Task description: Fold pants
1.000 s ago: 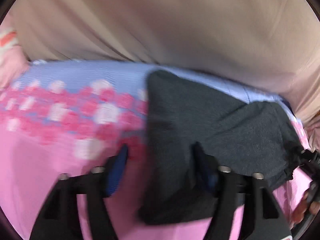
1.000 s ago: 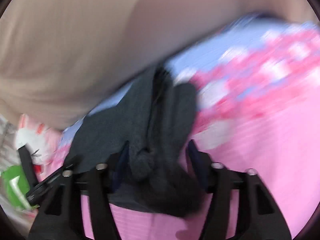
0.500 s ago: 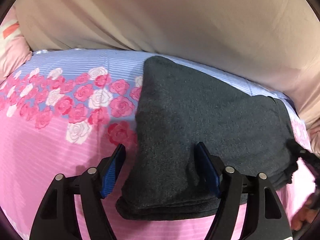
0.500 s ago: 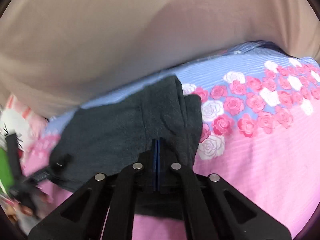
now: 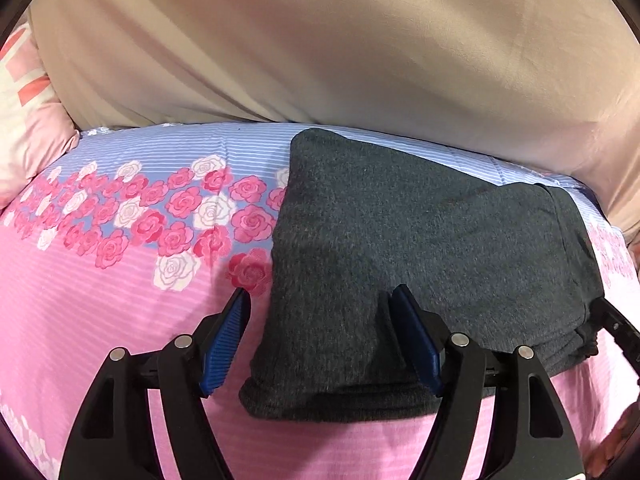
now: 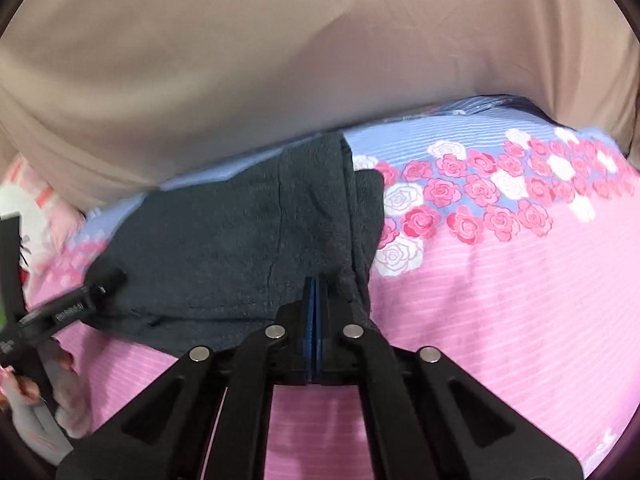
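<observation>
The dark grey pants (image 5: 420, 248) lie folded in a thick stack on the pink rose-print bedsheet (image 5: 100, 320). My left gripper (image 5: 320, 320) is open, its blue pads straddling the stack's near left corner without pinching it. In the right wrist view the pants (image 6: 240, 240) lie ahead and to the left. My right gripper (image 6: 315, 292) is shut at the stack's near right edge, jaws pressed together; whether cloth is pinched between them is hidden. The left gripper's black tip (image 6: 100, 284) shows at the pants' left edge.
A beige curtain (image 5: 340, 48) hangs behind the bed. A pink and white pillow (image 5: 28, 120) lies at the far left. A white cartoon-print cushion (image 6: 32, 216) sits at the left edge of the right wrist view. The sheet has a blue striped band (image 6: 480, 136) at the back.
My right gripper went from open to shut over the last second and holds at the pants' edge. The stack has settled flat. My left gripper stays open and steadied.
</observation>
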A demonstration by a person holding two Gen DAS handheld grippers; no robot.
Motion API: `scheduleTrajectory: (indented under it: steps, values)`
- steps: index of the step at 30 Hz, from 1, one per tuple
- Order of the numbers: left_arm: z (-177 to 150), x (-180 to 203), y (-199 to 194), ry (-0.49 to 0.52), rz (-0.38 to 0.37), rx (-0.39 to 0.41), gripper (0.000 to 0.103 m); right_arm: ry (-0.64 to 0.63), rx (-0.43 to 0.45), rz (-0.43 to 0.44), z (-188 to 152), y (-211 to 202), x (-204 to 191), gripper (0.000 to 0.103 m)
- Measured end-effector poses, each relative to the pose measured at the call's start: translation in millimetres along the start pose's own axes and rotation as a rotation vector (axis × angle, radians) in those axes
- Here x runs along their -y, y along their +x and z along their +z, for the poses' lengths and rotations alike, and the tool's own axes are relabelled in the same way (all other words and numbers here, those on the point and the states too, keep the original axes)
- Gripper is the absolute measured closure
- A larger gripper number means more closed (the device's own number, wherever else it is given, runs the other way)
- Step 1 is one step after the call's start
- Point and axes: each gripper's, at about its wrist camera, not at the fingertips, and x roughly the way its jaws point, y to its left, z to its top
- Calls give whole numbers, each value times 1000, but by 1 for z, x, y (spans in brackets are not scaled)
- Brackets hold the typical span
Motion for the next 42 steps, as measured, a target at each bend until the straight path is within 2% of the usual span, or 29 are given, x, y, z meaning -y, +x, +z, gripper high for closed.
scheduleTrajectory:
  steps: [4, 7, 12, 15, 20, 21, 22, 24, 26, 29, 31, 35, 40, 42]
  values:
    - [-8, -4, -7, -3, -15, 6, 32, -13, 78, -15, -5, -36, -10, 99]
    - [-16, -6, -16, -3, -15, 17, 32, -31, 105, -50, -16, -45, -12, 99]
    - [-40, -7, -45, 31, 16, 87, 32, -48, 149, -92, -40, -63, -11, 98]
    - [-59, -8, -69, 54, 38, 142, 32, -48, 164, -107, -55, -73, -12, 98]
    - [-87, -19, -96, 35, 62, 159, 32, -62, 148, -107, -73, -79, -16, 96]
    - [-91, -21, -99, 31, 60, 158, 32, -70, 157, -112, -77, -83, -18, 90]
    - [-95, -23, -102, 25, 58, 154, 32, -78, 166, -118, -82, -87, -21, 76]
    - [-102, -27, -108, 15, 59, 156, 32, -91, 185, -123, -89, -96, -26, 60]
    - [-106, -30, -114, 8, 67, 163, 32, -104, 199, -127, -95, -103, -30, 54]
    - [-113, -31, -121, 5, 88, 186, 28, -113, 209, -135, -106, -114, -36, 34]
    - [-118, -30, -126, 5, 94, 203, 25, -115, 209, -139, -111, -119, -39, 11]
    - [-125, -28, -135, 12, 98, 228, 16, -109, 209, -150, -119, -126, -41, 6]
    - [-130, -30, -142, -9, 79, 239, 16, -87, 145, -209, -121, -119, -39, 5]
    - [-131, -31, -142, -21, 79, 234, 16, -75, 136, -204, -121, -117, -37, 5]
